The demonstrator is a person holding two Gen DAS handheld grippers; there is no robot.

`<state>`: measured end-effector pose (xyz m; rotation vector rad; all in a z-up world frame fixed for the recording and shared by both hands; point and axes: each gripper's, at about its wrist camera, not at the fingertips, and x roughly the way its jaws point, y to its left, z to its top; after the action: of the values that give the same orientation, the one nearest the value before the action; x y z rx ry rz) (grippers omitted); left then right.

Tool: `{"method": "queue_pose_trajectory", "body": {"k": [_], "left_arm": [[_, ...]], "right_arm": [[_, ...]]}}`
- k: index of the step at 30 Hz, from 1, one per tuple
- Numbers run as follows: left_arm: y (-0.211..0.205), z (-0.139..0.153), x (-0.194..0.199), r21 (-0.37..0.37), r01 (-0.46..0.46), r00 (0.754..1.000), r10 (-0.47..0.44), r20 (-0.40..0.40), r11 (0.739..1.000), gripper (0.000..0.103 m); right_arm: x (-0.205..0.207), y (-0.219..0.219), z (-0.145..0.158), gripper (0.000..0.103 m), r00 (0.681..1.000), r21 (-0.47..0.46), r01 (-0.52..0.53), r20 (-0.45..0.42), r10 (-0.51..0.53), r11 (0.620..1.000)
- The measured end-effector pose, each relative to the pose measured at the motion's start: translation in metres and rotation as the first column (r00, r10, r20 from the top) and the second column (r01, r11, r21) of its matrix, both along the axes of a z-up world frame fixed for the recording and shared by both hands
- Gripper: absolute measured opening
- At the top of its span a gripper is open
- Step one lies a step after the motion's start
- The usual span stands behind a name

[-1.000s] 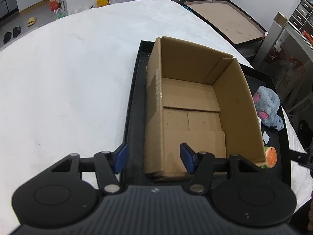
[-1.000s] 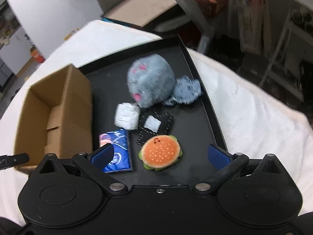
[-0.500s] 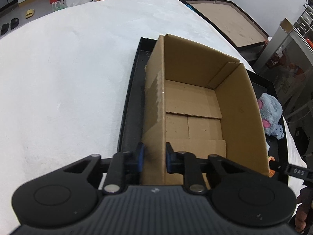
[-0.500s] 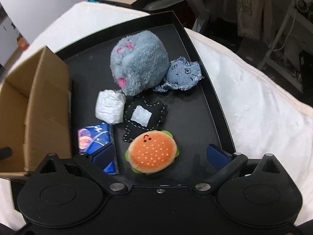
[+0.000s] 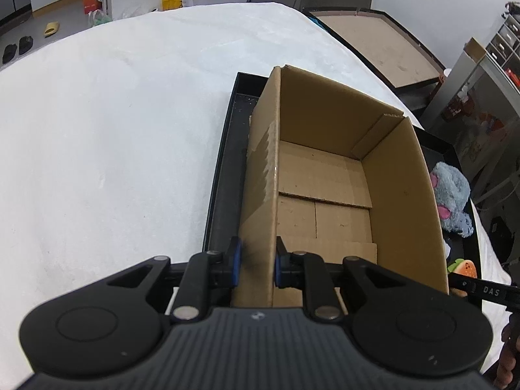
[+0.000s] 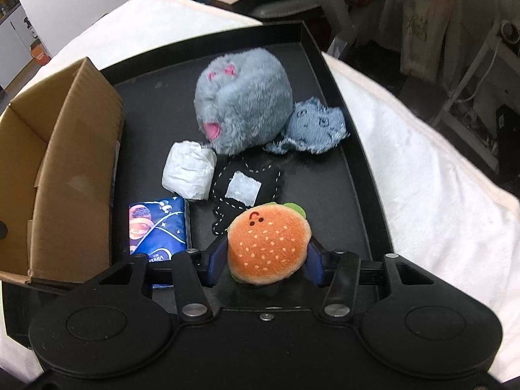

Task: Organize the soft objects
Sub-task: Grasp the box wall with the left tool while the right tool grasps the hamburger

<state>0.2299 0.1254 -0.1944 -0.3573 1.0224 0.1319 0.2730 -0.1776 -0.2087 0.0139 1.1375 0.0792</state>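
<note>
An open, empty cardboard box [image 5: 325, 175] stands on the left part of a black tray [image 6: 357, 175]. My left gripper [image 5: 255, 265] is shut on the box's near left wall. My right gripper [image 6: 265, 255] is shut on a plush hamburger [image 6: 268, 243] at the tray's near side; the hamburger also shows in the left wrist view [image 5: 463, 268]. Beyond it lie a black felt piece [image 6: 243, 185], a white wrapped bundle [image 6: 188, 170], a blue tissue pack [image 6: 157, 227], a grey plush toy [image 6: 242, 100] and a denim piece [image 6: 312, 126].
The tray rests on a white fluffy cloth [image 5: 113, 130] over the table. The cloth drops off at the right [image 6: 438, 195]. Shelving and clutter [image 5: 487, 65] stand beyond the table's right side, a brown board [image 5: 373, 42] at the back.
My left gripper closed on the box's left wall. My right gripper moved forward and down, and its fingers closed on the plush hamburger.
</note>
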Motion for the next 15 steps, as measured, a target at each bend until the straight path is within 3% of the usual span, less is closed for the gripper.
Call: {"method": "queue_pose_trajectory", "body": {"k": [15], "left_arm": [[0.01,-0.001,-0.005,-0.039,-0.021,0.999,0.022,0.027,0.999,0.019]], "right_arm": [[-0.007,0.039,0.068,0.05,0.99,0.03,-0.059,0.126,0.055,0.998]]}}
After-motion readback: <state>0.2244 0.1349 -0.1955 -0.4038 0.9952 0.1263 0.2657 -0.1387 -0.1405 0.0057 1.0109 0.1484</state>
